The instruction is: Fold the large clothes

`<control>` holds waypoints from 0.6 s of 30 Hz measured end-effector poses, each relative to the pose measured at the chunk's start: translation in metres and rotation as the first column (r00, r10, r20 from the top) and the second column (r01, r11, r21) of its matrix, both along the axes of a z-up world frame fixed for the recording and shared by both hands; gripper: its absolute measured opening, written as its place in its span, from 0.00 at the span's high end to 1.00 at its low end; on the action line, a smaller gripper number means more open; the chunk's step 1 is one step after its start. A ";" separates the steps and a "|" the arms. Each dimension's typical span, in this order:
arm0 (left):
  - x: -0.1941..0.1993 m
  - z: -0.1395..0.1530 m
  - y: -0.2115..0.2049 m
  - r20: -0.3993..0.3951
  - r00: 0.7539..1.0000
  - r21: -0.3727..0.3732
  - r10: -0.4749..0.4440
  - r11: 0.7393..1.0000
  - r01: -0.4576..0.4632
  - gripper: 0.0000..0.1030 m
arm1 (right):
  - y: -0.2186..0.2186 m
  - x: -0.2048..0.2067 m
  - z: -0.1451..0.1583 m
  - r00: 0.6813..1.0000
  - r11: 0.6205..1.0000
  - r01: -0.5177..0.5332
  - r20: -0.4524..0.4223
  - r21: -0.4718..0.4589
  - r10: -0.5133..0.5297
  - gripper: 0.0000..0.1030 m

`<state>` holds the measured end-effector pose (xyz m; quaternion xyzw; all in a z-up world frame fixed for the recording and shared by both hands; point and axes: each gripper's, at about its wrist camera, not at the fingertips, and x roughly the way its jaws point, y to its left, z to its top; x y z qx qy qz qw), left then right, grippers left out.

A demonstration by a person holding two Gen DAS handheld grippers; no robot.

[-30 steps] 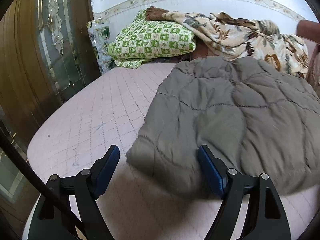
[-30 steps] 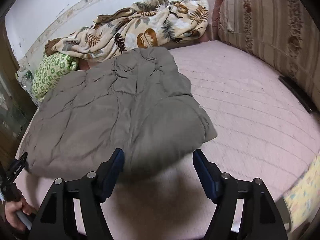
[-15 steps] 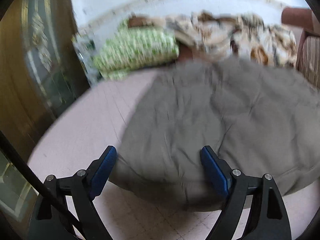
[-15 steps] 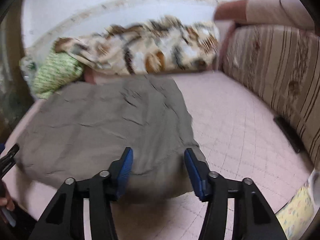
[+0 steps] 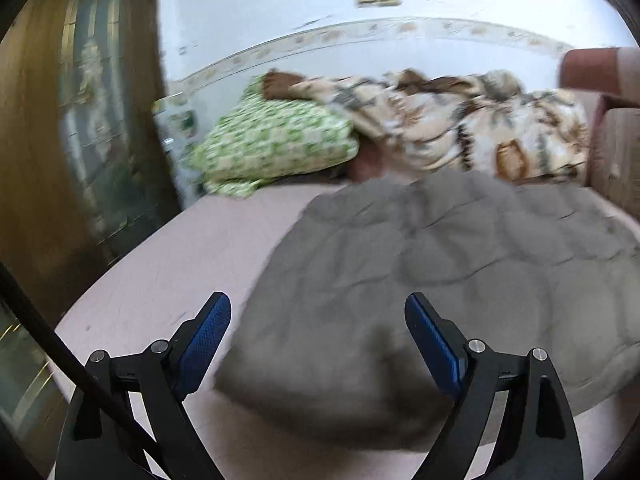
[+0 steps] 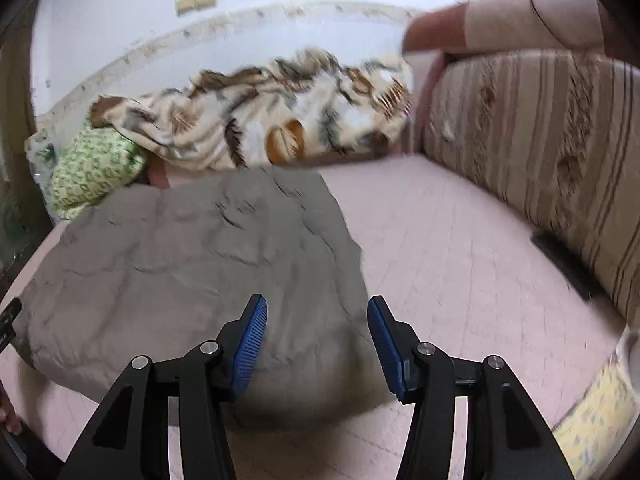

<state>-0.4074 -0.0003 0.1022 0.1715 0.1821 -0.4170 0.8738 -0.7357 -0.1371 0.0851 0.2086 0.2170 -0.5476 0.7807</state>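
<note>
A grey quilted garment point(image 5: 440, 272) lies folded and flat on the pink bed sheet point(image 5: 160, 280). My left gripper point(image 5: 318, 308) hovers over its near left corner with the jaws wide open, and no cloth is pinched between the blue pads. In the right wrist view the same garment point(image 6: 200, 256) fills the left half of the bed. My right gripper point(image 6: 316, 312) hangs over the garment's near right corner, about half open, the pads apart from the cloth. Part of the left gripper point(image 6: 8, 316) and a hand point(image 6: 8, 416) show at the left edge.
A green checked pillow point(image 5: 272, 144) and a floral blanket point(image 5: 460, 128) lie along the far wall. On the left stands a wooden door with glass point(image 5: 80, 120). A striped cushion point(image 6: 540, 152) borders the bed's right side, a dark flat object point(image 6: 568, 264) below it. Yellow patterned cloth point(image 6: 600, 408) sits near right.
Both grippers have lifted a little off the garment's near edge and tilted up toward the wall. The right jaws have narrowed; the left jaws have widened slightly. The garment stays flat.
</note>
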 end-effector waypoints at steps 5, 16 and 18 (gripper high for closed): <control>-0.020 0.005 -0.048 -0.043 0.991 0.049 -0.123 0.991 0.125 0.14 | -0.014 0.048 0.004 0.991 0.989 -0.133 0.002 0.058 0.133 0.45; -0.018 -0.036 -0.117 -0.177 0.973 0.164 -0.148 0.970 0.178 0.14 | -0.057 0.119 -0.026 0.973 0.971 -0.198 -0.092 0.135 0.211 0.34; -0.020 -0.041 -0.119 -0.167 0.974 0.181 -0.150 0.967 0.180 0.14 | -0.062 0.121 -0.038 0.972 0.968 -0.198 -0.097 0.156 0.214 0.31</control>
